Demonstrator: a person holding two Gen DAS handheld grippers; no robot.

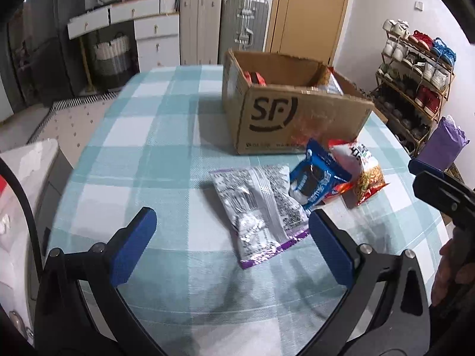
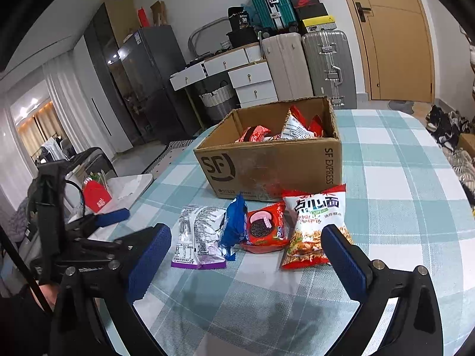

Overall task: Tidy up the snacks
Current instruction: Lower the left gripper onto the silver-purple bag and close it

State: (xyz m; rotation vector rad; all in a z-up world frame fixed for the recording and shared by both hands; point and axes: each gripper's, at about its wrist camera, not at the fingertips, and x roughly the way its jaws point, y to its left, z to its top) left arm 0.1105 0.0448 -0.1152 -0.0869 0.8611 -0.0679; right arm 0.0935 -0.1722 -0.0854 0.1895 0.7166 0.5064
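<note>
Four snack packets lie in a row on the checked tablecloth in front of an open cardboard box: a silver and purple packet, a blue one, a red cookie packet and a red and white noodle snack. More red packets sit inside the box. My right gripper is open just short of the row, nothing between its fingers. My left gripper is open above the near end of the silver packet, its pads not touching it. The left gripper's blue finger also shows at the left of the right wrist view.
A white side table with a red carton stands off the table's left edge. A shoe rack and a purple bag stand off the right side. Suitcases, drawers and a door line the far wall.
</note>
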